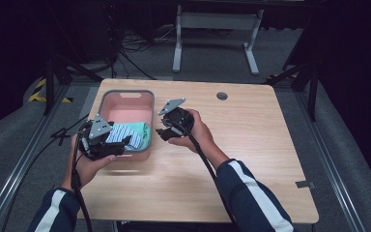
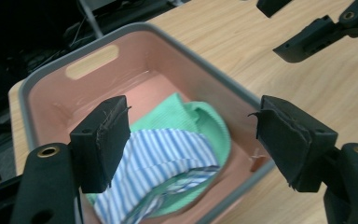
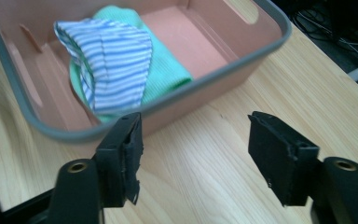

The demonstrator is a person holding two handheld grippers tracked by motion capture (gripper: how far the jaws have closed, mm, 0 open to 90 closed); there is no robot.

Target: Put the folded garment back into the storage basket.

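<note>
my left gripper (image 2: 193, 140) stands with its jaws wide apart and nothing pressed between them; through the gap i look down on the striped cloth (image 2: 168, 163), blue and white, lying on the green cloth (image 2: 205, 121) inside the pink tub (image 2: 135, 28). my right gripper (image 3: 196, 154) is likewise spread, with bare bench (image 3: 205, 154) between the pads, just beside the tub's grey rim on its right side. in the high view both cloths sit at the near end of the tub, the far end showing bare pink floor with a handle slot in the wall.

the bench is pale wood grain with a round grey cable port (image 1: 222, 95) near its far edge and a small bit of tape (image 1: 305, 184) at its right edge. around it lie grey carpet, dark curtains, loose cables and a white frame (image 1: 217, 29) standing beyond the far edge. i can read no writing anywhere.

my left hand (image 1: 89, 162) holds its gripper at the tub's near left corner, tilted down over the cloths. my right hand (image 1: 195, 130) holds its gripper pointing left toward the tub. both sleeves are dark with a white stripe.
</note>
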